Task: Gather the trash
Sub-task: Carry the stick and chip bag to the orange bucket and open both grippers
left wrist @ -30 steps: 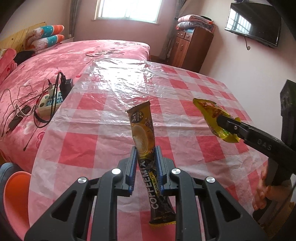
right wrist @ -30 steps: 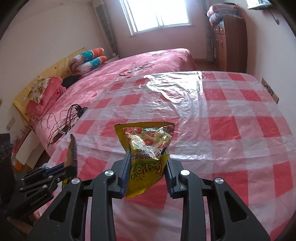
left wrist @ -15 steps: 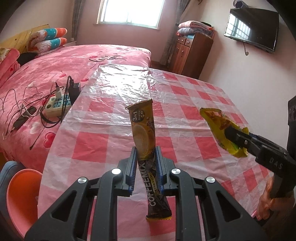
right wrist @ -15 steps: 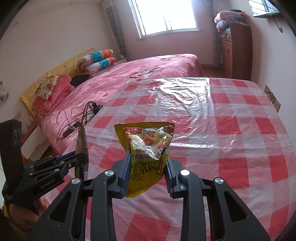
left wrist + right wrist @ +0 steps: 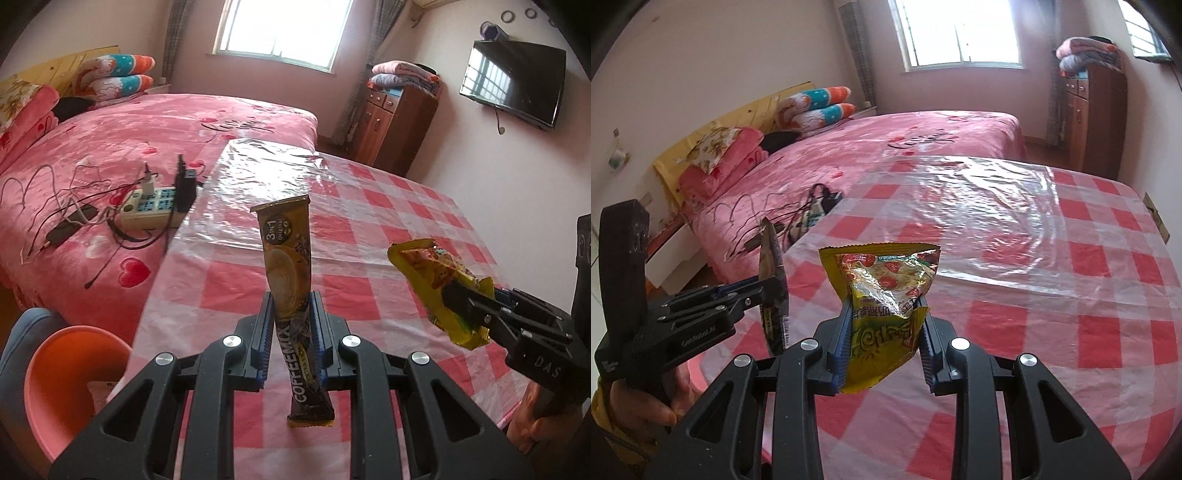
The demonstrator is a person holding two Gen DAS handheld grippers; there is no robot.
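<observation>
My left gripper [image 5: 291, 310] is shut on a brown and gold coffee mix sachet [image 5: 290, 266], held upright above the near edge of the red-checked table [image 5: 369, 206]. My right gripper [image 5: 884, 314] is shut on a crumpled yellow snack wrapper [image 5: 882, 295], also held above the table. The snack wrapper also shows in the left wrist view [image 5: 436, 284], to the right, and the sachet shows edge-on in the right wrist view [image 5: 772, 288], to the left. An orange bin [image 5: 70, 384] with a scrap of paper inside stands on the floor at the table's left near corner.
A pink bed [image 5: 147, 125] lies left of and behind the table, with a power strip and cables [image 5: 147, 203] on it. A wooden cabinet [image 5: 395, 125] stands at the back. A TV [image 5: 513, 81] hangs on the right wall. A grey seat edge [image 5: 18, 332] is beside the bin.
Both grippers have pulled back and up from the table and swung left, each still holding its wrapper. More of the orange bin and the bed has come into the left view.
</observation>
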